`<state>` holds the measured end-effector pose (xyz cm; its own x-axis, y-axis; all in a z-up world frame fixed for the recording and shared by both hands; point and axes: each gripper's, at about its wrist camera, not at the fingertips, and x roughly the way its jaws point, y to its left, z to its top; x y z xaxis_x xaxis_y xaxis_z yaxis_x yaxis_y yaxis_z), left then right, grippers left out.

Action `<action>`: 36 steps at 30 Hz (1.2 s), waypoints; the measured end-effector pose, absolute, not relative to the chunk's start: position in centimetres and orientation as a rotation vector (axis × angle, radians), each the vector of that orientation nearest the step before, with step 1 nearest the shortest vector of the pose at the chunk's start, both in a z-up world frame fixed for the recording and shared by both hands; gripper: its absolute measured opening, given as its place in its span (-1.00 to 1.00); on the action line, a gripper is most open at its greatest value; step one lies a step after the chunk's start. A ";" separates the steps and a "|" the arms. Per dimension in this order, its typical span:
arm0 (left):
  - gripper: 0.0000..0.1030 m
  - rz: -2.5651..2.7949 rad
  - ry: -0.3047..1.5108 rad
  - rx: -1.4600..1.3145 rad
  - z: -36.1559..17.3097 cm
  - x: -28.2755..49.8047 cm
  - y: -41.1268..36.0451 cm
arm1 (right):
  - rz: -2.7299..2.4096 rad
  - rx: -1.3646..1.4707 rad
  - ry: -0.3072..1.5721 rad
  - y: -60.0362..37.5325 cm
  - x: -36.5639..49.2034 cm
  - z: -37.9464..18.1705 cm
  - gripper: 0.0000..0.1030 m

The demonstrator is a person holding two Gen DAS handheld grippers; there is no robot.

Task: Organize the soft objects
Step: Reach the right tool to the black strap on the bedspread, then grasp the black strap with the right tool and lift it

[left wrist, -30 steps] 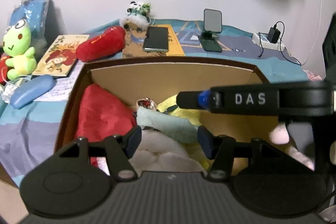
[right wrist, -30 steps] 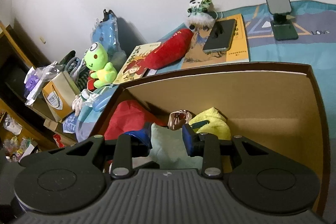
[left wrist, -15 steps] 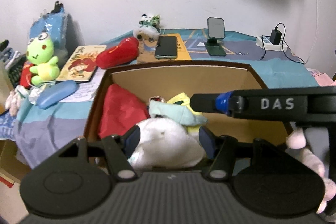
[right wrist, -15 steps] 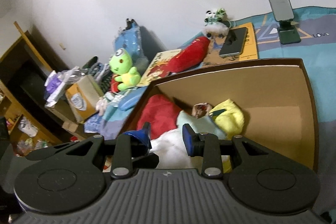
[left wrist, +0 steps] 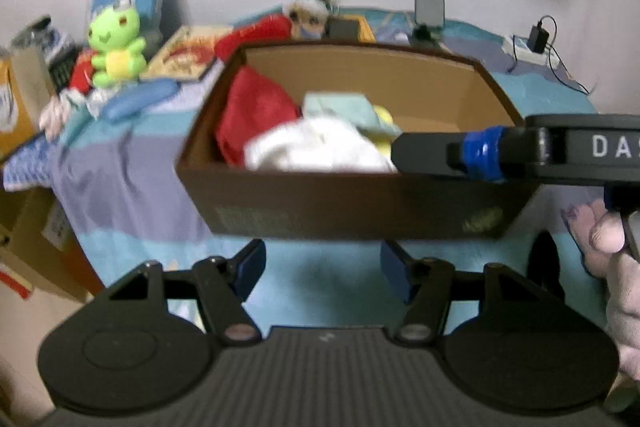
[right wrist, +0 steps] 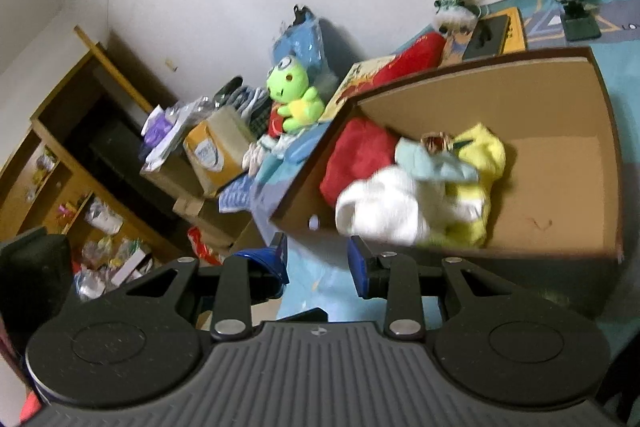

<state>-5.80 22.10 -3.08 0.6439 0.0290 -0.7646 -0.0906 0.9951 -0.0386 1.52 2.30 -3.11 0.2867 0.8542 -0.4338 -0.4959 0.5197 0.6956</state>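
box (left wrist: 352, 203) lies long side toward both grippers, left (left wrist: 322, 275) and right (right wrist: 318, 263), released, empty.

White capitals "DA", third letter cut by frame edge, on black body of right gripper (left wrist: 420, 153), left wrist view. Pale printed block (left wrist: 252, 221) and greenish round mark (left wrist: 482, 223) on front wall of cardboard box (left wrist: 352, 203): blurred, unreadable. Blue-and-white label on yellow carton (right wrist: 218, 151), right wrist view: illegible. Letters on bedspread (right wrist: 632, 25) at right frame edge: cut off, unreadable. Picture book (right wrist: 350, 87) cover: no readable text.
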 end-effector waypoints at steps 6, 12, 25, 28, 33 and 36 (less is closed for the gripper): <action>0.22 0.042 0.940 -0.103 -5.7 -7.0 19.6 | 0.933 0.481 0.953 -0.1 0.0 -5.4 -0.69; 0.22 -0.038 1.000 -0.111 -8.2 -7.3 16.1 | 0.880 0.487 1.017 -3.6 -1.2 -7.7 -0.69; 0.22 -0.284 1.025 -0.076 -11.1 -3.4 6.5 | 0.534 0.636 1.079 -15.6 -1.6 -12.8 -0.69; 0.22 -0.324 1.026 -0.060 -11.6 -2.0 4.9 | 0.499 0.663 1.068 -16.6 -1.6 -13.2 -0.70; 0.22 -0.346 1.038 -0.036 -12.7 -0.6 3.4 | 0.513 0.650 1.047 -16.5 -1.9 -13.5 -0.70; 0.22 -0.362 1.021 -0.035 -12.8 -0.3 3.2 | 0.520 0.634 1.051 -15.9 -1.6 -14.0 -0.70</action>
<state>-0.27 3.24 -12.82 0.4683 -0.3109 -0.8271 0.2786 0.9402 -0.1957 -1.56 -15.89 -13.95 0.4087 0.6657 -0.6244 -0.0927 0.7108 0.6972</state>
